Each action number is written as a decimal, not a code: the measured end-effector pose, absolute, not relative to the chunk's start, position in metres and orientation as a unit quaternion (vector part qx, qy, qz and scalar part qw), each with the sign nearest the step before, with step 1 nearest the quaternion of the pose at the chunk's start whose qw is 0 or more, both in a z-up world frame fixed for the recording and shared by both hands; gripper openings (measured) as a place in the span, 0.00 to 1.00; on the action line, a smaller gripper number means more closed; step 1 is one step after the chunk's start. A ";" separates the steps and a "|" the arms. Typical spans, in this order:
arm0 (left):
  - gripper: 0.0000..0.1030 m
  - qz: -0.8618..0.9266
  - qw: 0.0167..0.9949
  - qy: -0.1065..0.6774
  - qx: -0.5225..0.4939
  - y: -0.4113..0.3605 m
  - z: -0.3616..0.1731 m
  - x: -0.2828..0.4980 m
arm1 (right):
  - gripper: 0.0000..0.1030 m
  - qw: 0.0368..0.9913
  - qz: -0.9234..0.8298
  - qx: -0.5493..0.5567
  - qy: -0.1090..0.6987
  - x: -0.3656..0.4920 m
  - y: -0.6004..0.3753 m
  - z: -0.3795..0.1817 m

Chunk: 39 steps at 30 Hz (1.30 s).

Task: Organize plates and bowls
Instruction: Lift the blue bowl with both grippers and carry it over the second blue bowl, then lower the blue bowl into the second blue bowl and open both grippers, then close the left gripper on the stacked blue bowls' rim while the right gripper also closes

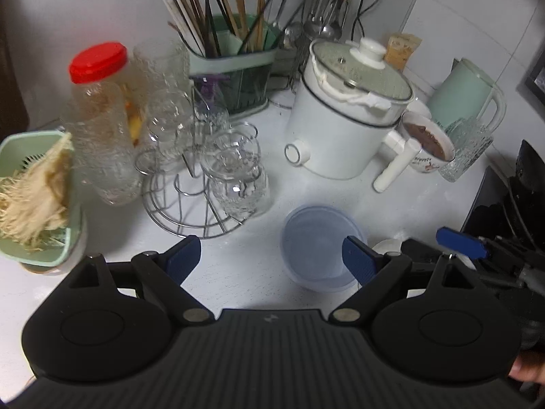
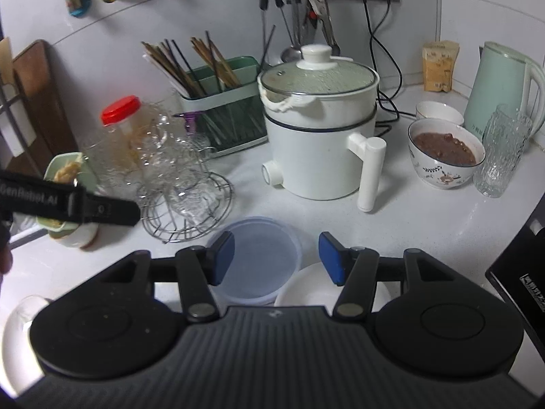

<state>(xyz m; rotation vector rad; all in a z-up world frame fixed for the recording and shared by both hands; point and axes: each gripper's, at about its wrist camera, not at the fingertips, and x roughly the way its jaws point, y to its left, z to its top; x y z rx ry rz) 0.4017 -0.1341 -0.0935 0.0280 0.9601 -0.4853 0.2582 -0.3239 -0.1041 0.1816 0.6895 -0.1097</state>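
A translucent blue plastic bowl [image 1: 318, 248] stands on the white counter; it also shows in the right wrist view [image 2: 257, 259]. My left gripper [image 1: 270, 259] is open and empty, its right finger over the bowl's near rim. My right gripper [image 2: 276, 257] is open and empty, hovering just above the blue bowl and a white plate [image 2: 306, 289] beside it. That white plate peeks out in the left wrist view [image 1: 386, 247]. A patterned bowl of brown food [image 2: 444, 156] and a small white bowl [image 2: 437, 112] stand at the right.
A white electric pot [image 2: 316, 129] stands mid-counter. A wire rack of glasses [image 2: 184, 187], a red-lidded jar [image 1: 102, 119], a chopstick holder [image 2: 221, 102], a green kettle [image 2: 504, 85], a tall glass [image 2: 500, 156] and a green colander [image 1: 34, 197] crowd the counter. A black stove [image 1: 511, 204] is right.
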 end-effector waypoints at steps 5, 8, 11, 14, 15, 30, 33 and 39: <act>0.90 -0.234 0.851 0.469 0.020 -0.152 -0.115 0.417 | 0.66 0.930 -0.057 0.101 0.349 0.278 -0.344 -0.117; 0.90 -0.239 0.842 0.484 0.021 -0.162 -0.124 0.431 | 0.75 0.925 -0.063 0.120 0.355 0.289 -0.360 -0.128; 0.90 -0.247 0.834 0.492 0.030 -0.171 -0.129 0.444 | 0.74 0.914 -0.073 0.145 0.372 0.301 -0.377 -0.142; 0.89 -0.249 0.823 0.511 0.024 -0.177 -0.141 0.454 | 0.73 0.906 -0.071 0.166 0.383 0.312 -0.388 -0.154; 0.89 -0.248 0.818 0.519 0.020 -0.178 -0.147 0.457 | 0.73 0.903 -0.067 0.174 0.387 0.315 -0.390 -0.158; 0.40 -0.217 0.794 0.566 -0.039 -0.176 -0.198 0.465 | 0.37 0.884 -0.006 0.164 0.437 0.352 -0.378 -0.185; 0.29 -0.210 0.792 0.572 -0.045 -0.176 -0.205 0.462 | 0.30 0.884 -0.001 0.153 0.443 0.355 -0.373 -0.189; 0.22 -0.205 0.778 0.590 -0.065 -0.176 -0.217 0.459 | 0.22 0.880 0.012 0.139 0.454 0.359 -0.362 -0.195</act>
